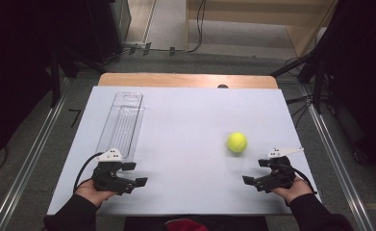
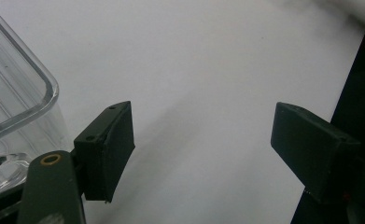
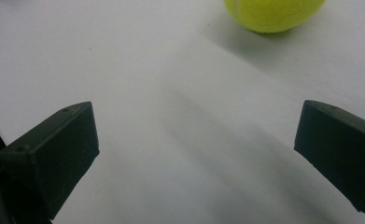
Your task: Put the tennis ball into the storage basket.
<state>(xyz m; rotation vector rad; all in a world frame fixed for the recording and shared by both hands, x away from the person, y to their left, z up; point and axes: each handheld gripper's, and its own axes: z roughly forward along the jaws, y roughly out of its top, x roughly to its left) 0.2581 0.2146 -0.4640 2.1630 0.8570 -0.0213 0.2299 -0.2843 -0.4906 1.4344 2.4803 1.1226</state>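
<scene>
Nearby, tennis ball (image 1: 236,142) just beyond wide-spread right tool (image 1: 256,172), untouched.

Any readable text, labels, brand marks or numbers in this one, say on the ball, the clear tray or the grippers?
None can be read.
Ball: no brand mark or number shows in the high view or the right gripper view.
Tray: clear plastic, no label to be seen.
Left gripper and right gripper: black, with no print that can be made out.
Table: plain white, unmarked.
</scene>
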